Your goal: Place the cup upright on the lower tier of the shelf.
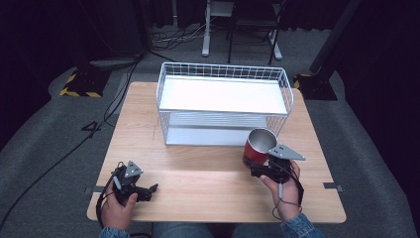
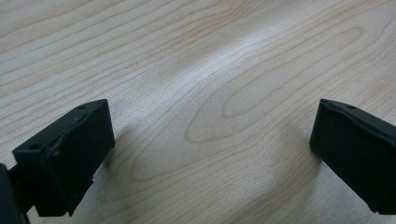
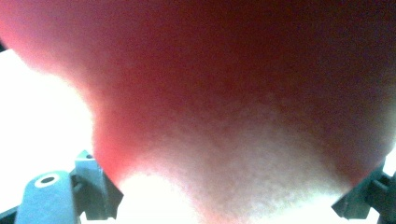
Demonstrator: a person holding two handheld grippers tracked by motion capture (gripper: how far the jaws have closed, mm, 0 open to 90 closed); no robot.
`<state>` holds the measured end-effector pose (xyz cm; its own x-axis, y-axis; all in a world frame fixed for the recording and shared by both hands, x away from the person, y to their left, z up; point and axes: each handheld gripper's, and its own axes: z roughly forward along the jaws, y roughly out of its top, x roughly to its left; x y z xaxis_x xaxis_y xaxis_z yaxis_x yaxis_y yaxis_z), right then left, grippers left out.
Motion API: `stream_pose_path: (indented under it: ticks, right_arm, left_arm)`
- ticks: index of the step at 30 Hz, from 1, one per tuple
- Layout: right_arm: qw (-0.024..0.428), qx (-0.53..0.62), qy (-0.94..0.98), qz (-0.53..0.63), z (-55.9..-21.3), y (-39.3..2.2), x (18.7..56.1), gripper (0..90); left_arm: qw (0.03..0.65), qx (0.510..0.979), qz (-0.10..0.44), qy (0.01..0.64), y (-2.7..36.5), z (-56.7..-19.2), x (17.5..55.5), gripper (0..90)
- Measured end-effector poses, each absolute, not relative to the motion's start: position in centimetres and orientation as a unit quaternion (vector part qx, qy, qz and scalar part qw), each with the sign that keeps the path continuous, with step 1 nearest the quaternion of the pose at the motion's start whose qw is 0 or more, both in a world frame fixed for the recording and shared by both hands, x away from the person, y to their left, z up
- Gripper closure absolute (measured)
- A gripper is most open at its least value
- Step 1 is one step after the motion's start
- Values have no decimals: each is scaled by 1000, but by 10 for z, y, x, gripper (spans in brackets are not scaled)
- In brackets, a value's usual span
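A red cylindrical metal cup (image 1: 257, 147) with a shiny silver inside is seen at the right front of the light wooden tabletop (image 1: 198, 163), just in front of the white wire 2-tier basket rack (image 1: 224, 101). The cup is tilted, its open mouth turned up and toward the rack. Whether its base touches the tabletop cannot be told.

The right gripper (image 1: 261, 167) is held in the person's right hand (image 1: 285, 191), with the grey 3-cornered plate on top. Its jaws are closed around the lower body of the cup. In the right gripper view the cup's red wall (image 3: 224, 102) is seen blurred and very close, with the 2 jaws pressed at either side of it near the bottom corners.

The left gripper (image 1: 148, 190) is held in the left hand (image 1: 119, 206) at the left front of the tabletop, well apart from the cup and the rack. In the left gripper view its 2 black jaws are spread wide, nothing is between them, and bare wood grain (image 2: 210, 93) is seen beneath. The jaws are low over the tabletop, and shadows are cast beside them.
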<state>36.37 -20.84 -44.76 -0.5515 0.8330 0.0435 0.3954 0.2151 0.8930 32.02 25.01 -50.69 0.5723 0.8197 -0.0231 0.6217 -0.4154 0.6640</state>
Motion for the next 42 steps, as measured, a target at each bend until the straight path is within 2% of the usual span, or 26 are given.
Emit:
stream_pose_path:
  ticks: [22, 42]
  right_arm:
    - [232, 416, 752, 456, -458, -169, 423, 166]
    - [241, 398, 762, 451, -465, -120, 459, 166]
  left_arm:
    - [320, 827, 154, 436, 250, -507, 320, 1]
    - [320, 828, 154, 435, 250, -507, 320, 1]
